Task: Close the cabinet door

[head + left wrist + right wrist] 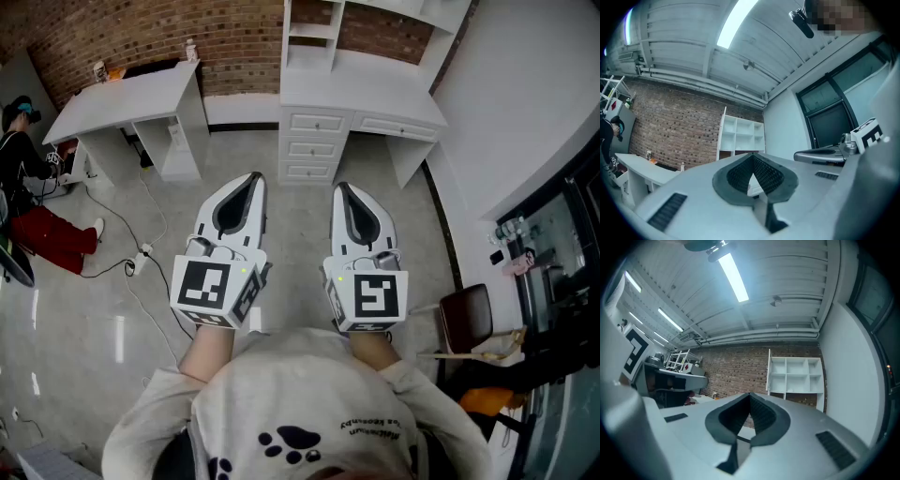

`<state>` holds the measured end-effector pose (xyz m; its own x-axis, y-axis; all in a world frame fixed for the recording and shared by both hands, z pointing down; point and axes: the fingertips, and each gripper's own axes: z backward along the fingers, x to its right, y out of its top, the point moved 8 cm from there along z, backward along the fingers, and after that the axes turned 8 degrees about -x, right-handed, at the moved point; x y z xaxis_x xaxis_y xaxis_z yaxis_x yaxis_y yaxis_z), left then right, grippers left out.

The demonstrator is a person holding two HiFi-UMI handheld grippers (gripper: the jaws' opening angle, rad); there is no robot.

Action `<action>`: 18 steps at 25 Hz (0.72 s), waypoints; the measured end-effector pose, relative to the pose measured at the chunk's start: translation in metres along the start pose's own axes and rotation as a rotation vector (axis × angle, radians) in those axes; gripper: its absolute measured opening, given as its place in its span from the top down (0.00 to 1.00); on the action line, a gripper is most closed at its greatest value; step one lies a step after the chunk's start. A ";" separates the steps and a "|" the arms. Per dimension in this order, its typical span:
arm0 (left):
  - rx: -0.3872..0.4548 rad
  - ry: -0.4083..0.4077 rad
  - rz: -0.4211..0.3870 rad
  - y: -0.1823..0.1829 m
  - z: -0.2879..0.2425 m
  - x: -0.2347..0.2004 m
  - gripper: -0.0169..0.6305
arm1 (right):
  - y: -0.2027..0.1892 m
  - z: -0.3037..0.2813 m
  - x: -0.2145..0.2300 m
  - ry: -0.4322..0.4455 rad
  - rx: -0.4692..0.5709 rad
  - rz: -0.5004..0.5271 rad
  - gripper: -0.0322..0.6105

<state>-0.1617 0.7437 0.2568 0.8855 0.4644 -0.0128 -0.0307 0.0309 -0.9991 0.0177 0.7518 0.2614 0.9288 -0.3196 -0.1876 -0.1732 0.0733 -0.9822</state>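
**A:** Tool state?

**B:** The left gripper (252,180) has its jaws closed tip to tip with nothing between them. The right gripper (343,189) is the same, closed and empty. Both are held side by side in front of the body, pointing ahead.

**A:** Where's the cabinet door?

**B:** I can't pick out an open door from here. The likely unit is the white desk (361,89) with drawers (317,145) and a shelf unit (314,33) on top, against the brick wall (141,33). It's straight ahead of both grippers and well apart, with floor (300,211) between.

**A:** Orientation?

**B:** The desk front runs left-right across the view, so the grippers face it roughly square-on. The drawers sit between the 2 tips, closer to the right one's line.

**A:** Which hand?

**B:** My call is the right, which is slightly better lined up, but neither is in reach. Walk in first and find the door and its hinge side. Then push with closed jaws.
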 end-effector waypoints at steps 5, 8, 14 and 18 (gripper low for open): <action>-0.009 -0.005 0.004 -0.006 -0.007 0.003 0.96 | -0.007 -0.005 0.007 0.001 -0.009 -0.020 0.93; -0.010 -0.002 0.003 -0.006 -0.011 -0.001 0.96 | -0.006 -0.011 0.008 0.006 0.001 -0.021 0.94; -0.012 -0.010 0.015 -0.011 -0.037 -0.016 0.96 | -0.014 -0.037 0.014 0.013 -0.007 -0.036 0.93; -0.009 -0.025 0.017 -0.016 -0.061 -0.037 0.96 | -0.017 -0.067 0.014 0.015 0.009 -0.038 0.93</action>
<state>-0.1658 0.6716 0.2705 0.8730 0.4869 -0.0290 -0.0412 0.0145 -0.9990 0.0113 0.6828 0.2749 0.9297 -0.3362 -0.1504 -0.1348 0.0694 -0.9884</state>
